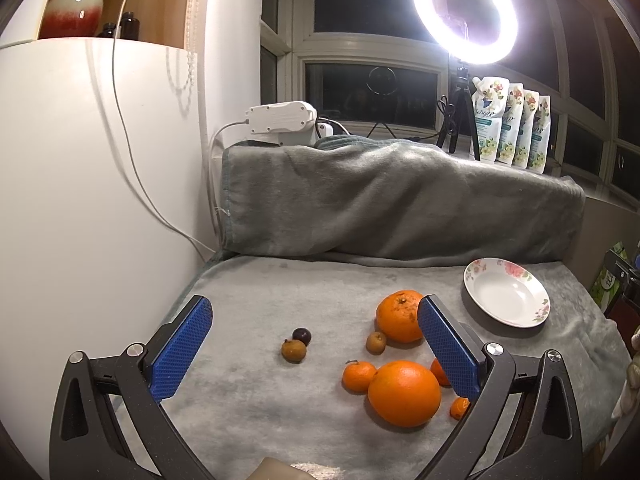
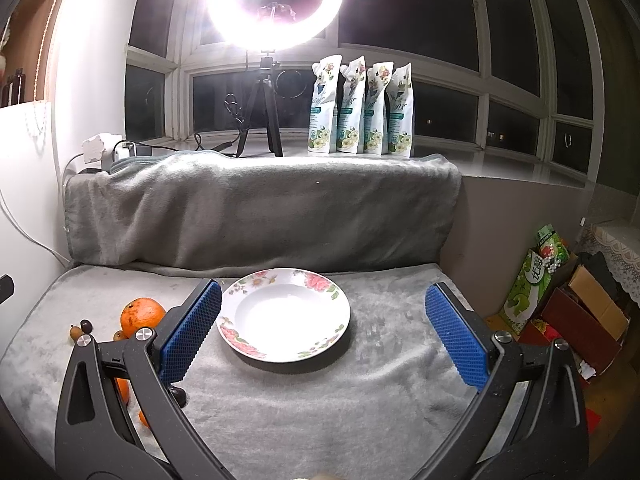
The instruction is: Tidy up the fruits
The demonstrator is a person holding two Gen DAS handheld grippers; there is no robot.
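We hold two grippers with blue textured pads above a table draped in a grey fleece blanket (image 1: pixel 280 400). Our left gripper (image 1: pixel 316 328) has its jaws spread wide apart and grips nothing. Our right gripper (image 2: pixel 322 316) is likewise spread wide and holds nothing.

In the left wrist view, the fruit lies loose on the blanket, gathered toward the right. A large orange (image 1: pixel 404 393) sits nearest us, with a small mandarin (image 1: pixel 358 376) touching its left side. Behind them sits a second large orange (image 1: pixel 398 315), partly hidden by the right finger of the left gripper. A small brown fruit (image 1: pixel 376 342) lies just in front of that orange. Farther left, well apart from the oranges, a dark purple round fruit (image 1: pixel 301 335) touches another small brown fruit (image 1: pixel 293 350). Two more small orange fruits peek out beside the right finger, one (image 1: pixel 460 407) low and one (image 1: pixel 439 372) higher up; we cannot tell their full shape.

A white deep plate with a pink floral rim (image 2: pixel 328 286) rests empty on the blanket, to the right of all the fruit. In the right wrist view it lies between the right gripper's spread fingers, closer to the left one.

Behind the table, a glowing ring light on a tripod (image 2: pixel 275 4) stands on the windowsill beside four flowered refill pouches (image 2: pixel 360 108). The window is dark.
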